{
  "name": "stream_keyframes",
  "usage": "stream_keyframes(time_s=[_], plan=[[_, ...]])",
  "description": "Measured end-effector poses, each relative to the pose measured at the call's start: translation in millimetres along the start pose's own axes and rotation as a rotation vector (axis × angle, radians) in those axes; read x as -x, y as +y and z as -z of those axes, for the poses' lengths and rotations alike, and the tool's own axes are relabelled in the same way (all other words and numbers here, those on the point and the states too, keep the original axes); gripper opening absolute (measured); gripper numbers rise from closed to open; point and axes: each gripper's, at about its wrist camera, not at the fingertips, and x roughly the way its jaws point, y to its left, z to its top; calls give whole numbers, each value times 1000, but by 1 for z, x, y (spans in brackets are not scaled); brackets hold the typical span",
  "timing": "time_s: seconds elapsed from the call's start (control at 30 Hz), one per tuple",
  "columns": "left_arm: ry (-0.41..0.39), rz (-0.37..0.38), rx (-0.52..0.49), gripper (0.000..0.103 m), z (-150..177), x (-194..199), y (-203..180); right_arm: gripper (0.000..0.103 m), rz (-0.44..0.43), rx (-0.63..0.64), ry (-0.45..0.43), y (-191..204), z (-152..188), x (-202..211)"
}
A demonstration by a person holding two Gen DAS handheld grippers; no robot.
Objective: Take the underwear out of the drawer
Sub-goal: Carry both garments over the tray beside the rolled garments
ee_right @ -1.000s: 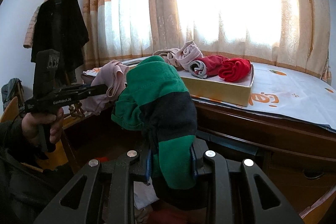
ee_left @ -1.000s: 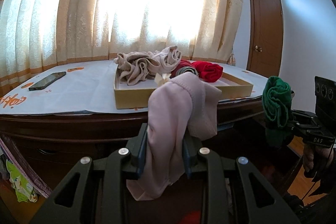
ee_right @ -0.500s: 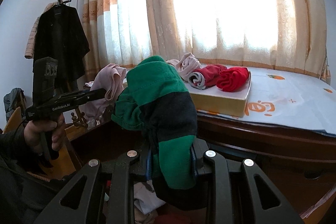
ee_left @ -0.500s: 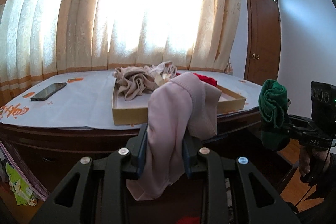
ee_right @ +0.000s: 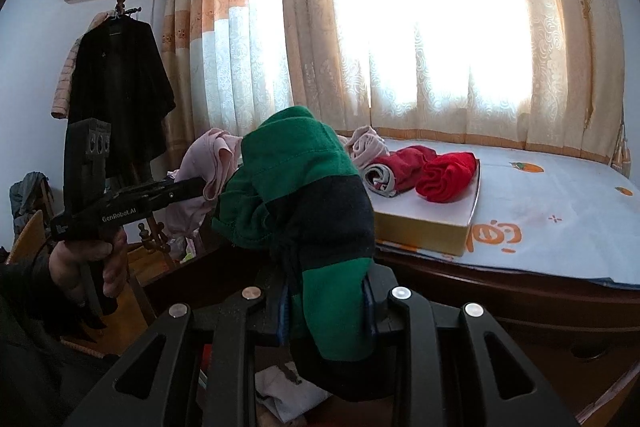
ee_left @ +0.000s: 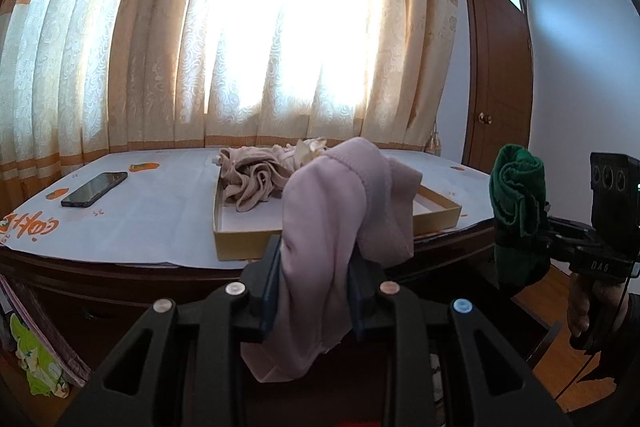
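My left gripper (ee_left: 314, 267) is shut on pale pink underwear (ee_left: 332, 227), which droops over and below its jaws in front of the desk. Seen from the right wrist, that pink underwear (ee_right: 208, 171) hangs from the left gripper (ee_right: 200, 187) at the left. My right gripper (ee_right: 326, 291) is shut on green and dark-banded underwear (ee_right: 304, 187); from the left wrist the same green underwear (ee_left: 518, 195) shows at the far right. The open drawer (ee_right: 280, 391) lies dark below both grippers, with a white garment in it.
A shallow cardboard box (ee_left: 248, 245) on the desk holds beige garments (ee_left: 252, 175) and red ones (ee_right: 444, 175). A black phone (ee_left: 94, 189) lies on the white desk cover. Curtains hang behind; a door (ee_left: 500, 67) stands right, and a dark coat (ee_right: 120, 95) hangs left.
Both grippers have risen a little with their garments still clamped; the desk top and box now sit lower in each view, showing more of the box's inside.
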Motion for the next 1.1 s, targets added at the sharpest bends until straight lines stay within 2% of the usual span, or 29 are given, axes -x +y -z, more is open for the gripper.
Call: stream_keyframes(time_s=[0.8,1.1], plan=[[-23,14,-26,27,-54,-18,-9,30,26,46,-9,-8,-60,-5],[12,37,-6,27,-72,-43,-9,30,47,12,6,-24,-81,-17]])
